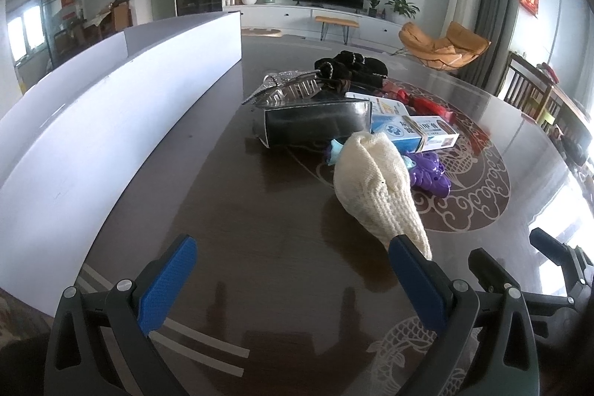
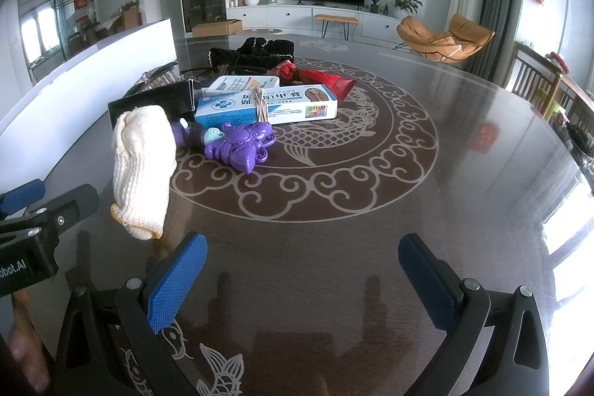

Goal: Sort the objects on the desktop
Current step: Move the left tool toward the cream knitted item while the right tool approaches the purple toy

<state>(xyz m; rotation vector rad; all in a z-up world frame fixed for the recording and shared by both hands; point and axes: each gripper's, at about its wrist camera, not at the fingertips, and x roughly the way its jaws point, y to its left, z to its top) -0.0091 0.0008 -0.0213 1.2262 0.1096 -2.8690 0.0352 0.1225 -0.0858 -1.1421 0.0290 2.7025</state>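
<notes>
**Both grippers empty over cluttered table**

Left gripper (image 1: 293,270) jaws spread wide, gripping nothing; its right pad just touches the tip of the cream knit glove (image 1: 375,188). Right gripper (image 2: 302,270) jaws also spread, empty, above the dark table (image 2: 464,173). Pile mid-table: purple toy (image 2: 237,143) beside glove, blue-white medicine box (image 2: 267,104), black box (image 1: 315,125), red wrapper (image 2: 326,80), black knit item (image 2: 260,51). White bin (image 1: 111,106) at left.

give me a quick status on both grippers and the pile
Left gripper open, empty. Right gripper open, empty. Cream knit glove nearest, lying beside purple toy and blue box. Nothing blocking approach.
</notes>
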